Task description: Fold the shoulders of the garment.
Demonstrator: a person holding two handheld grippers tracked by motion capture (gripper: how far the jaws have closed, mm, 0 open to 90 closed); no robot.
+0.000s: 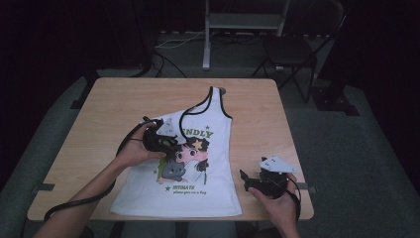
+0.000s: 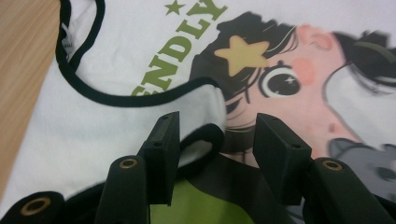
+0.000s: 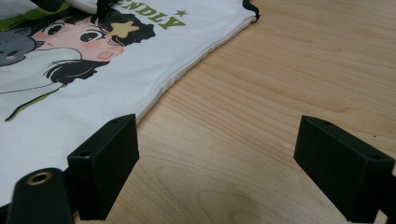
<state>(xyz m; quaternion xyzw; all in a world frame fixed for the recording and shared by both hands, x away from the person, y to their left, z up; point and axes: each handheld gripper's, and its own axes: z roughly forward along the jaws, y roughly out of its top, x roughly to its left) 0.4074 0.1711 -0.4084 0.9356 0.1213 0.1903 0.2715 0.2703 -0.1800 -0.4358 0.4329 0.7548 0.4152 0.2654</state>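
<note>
The top lies flat on the worktop, hem at the near edge, its left strap folded over onto the print. The left gripper sits over that strap, jaws parted around the fold. The right gripper rests near the near right corner, jaws wide apart, beside the top's side seam

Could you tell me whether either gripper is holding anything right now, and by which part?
Neither grips anything. The left gripper has its fingers apart around the tank top's folded-over black-trimmed strap. The right gripper is open over the table.
</note>
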